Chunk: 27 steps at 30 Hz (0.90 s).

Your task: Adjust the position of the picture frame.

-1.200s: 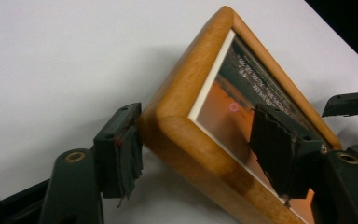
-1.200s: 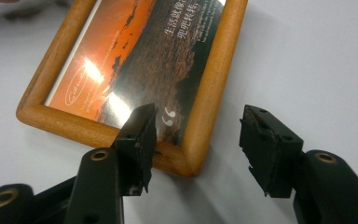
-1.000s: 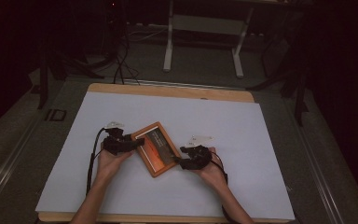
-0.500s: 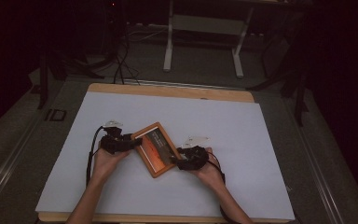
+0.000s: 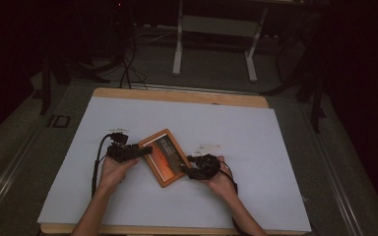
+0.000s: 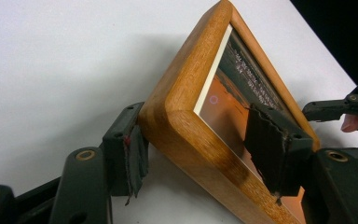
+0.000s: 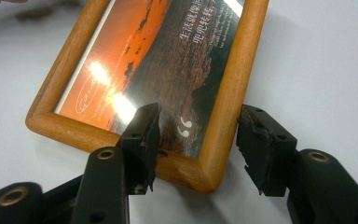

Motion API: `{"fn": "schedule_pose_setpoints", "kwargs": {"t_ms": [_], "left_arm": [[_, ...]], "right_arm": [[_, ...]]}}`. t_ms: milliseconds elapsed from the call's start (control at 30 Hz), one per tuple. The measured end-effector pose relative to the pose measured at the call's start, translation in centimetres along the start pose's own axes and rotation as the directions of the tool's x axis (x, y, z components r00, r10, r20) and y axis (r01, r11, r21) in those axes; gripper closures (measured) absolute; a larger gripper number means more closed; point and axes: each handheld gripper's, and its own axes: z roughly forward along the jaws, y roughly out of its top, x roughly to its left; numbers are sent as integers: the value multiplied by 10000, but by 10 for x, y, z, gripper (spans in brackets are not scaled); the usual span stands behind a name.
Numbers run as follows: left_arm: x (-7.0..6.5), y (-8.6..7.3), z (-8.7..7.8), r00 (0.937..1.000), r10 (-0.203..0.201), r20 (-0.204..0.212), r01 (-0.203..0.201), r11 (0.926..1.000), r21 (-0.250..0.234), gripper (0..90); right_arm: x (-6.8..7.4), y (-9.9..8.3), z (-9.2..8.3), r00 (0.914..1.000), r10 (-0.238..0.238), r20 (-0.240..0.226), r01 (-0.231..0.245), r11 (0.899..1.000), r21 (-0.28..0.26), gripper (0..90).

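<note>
- The tabletop bears a white sheet; a strip of bare wood shows along its far edge, beyond the frame.
- The frame is the lone loose thing on the sheet; nothing lies between it and either tool.
- On the dark floor beyond the tabletop, well apart from the frame, stands a white stand, and cables trail there.
- The frame lies flat a little left of the sheet's middle, turned at a slant, picture side up, showing an orange sunset and white writing.
- The left tool sits at the frame's left corner, just beside it in the high view.
- In the left gripper view that tool straddles the near corner of the frame: one jaw stands beside the outer wooden edge, the other over the glass.
- Its jaws have just been opening, with the corner between them. A gap shows at the outer jaw, so it stands open around the corner, not gripping.
- The right tool sits at the frame's near-right corner.
- In the right gripper view that tool brackets the frame's corner: one jaw lies over the glass near a white quote mark, the other hangs just off the outer edge with white sheet between.
- It too is spread open, clamping nothing.
- Each tool's cable trails back along the person's forearm, away from the frame.
</note>
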Motion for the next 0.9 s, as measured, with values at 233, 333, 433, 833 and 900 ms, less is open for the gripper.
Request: {"fn": "schedule_pose_setpoints", "kwargs": {"t_ms": [233, 333, 433, 833, 900], "left_arm": [[-1, 1, 4, 9998, -215, 49, 214, 9994, 288, 374], [-4, 0, 7, 9999, -66, 114, 60, 9987, 512, 342], [-3, -1, 7, 9997, 58, 221, -68, 9990, 446, 335], [-15, 4, -1, 9936, 1036, -452, -1042, 9945, -103, 449], [-17, 4, -1, 9921, 1164, -457, -1173, 9929, -177, 455]], "right_arm": [[0, 0, 0, 10000, 0, 6, 0, 10000, -5, 488], [0, 0, 0, 10000, -7, 16, 7, 10000, -9, 488], [0, 0, 0, 10000, -8, -8, 8, 10000, -4, 487], [-2, -2, -5, 9997, -137, 218, 137, 9999, -15, 502], [-2, -3, -6, 9995, -206, 238, 207, 9998, -40, 503]]}}
